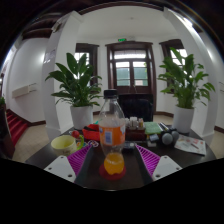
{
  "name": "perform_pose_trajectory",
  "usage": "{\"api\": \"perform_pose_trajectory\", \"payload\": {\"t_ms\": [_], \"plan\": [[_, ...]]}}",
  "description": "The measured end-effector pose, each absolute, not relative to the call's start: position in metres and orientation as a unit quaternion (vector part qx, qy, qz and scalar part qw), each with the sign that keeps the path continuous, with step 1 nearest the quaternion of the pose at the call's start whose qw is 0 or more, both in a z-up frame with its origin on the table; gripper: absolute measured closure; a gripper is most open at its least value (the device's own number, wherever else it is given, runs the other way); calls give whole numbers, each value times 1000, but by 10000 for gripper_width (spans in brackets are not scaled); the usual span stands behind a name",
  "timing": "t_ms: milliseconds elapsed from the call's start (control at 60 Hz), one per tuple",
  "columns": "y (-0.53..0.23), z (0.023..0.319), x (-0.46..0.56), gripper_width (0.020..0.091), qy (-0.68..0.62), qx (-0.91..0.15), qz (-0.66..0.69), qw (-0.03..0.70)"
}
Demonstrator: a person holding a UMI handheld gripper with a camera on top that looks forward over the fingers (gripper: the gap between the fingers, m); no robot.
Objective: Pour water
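Approach step, nothing gripped: gripper fingers spread open, clear plastic bottle with orange label just ahead, short orange-filled glass between them. Next, probably: advance and close on bottle.

A dark table carried everything. On it stood a bottle, a yellow bowl and an orange cup

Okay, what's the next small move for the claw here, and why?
Probably ease the claw forward toward the bottle. The fingers stand open with nothing between the pads, and the bottle stands upright on the table just ahead, centred between them, so it isn't yet gripped for pouring.
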State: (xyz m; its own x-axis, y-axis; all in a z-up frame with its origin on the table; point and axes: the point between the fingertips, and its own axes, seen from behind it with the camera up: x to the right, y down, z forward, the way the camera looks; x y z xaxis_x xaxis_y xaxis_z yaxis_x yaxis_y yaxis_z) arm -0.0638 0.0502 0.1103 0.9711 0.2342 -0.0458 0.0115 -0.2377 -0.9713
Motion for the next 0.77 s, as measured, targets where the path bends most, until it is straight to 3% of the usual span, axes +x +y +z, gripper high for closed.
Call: {"api": "perform_pose_trajectory", "payload": {"t_ms": [383, 767], "plan": [[-85, 123, -18, 272, -16, -793, 29, 608], [-119, 177, 7, 273, 12, -767, 10, 641]]}}
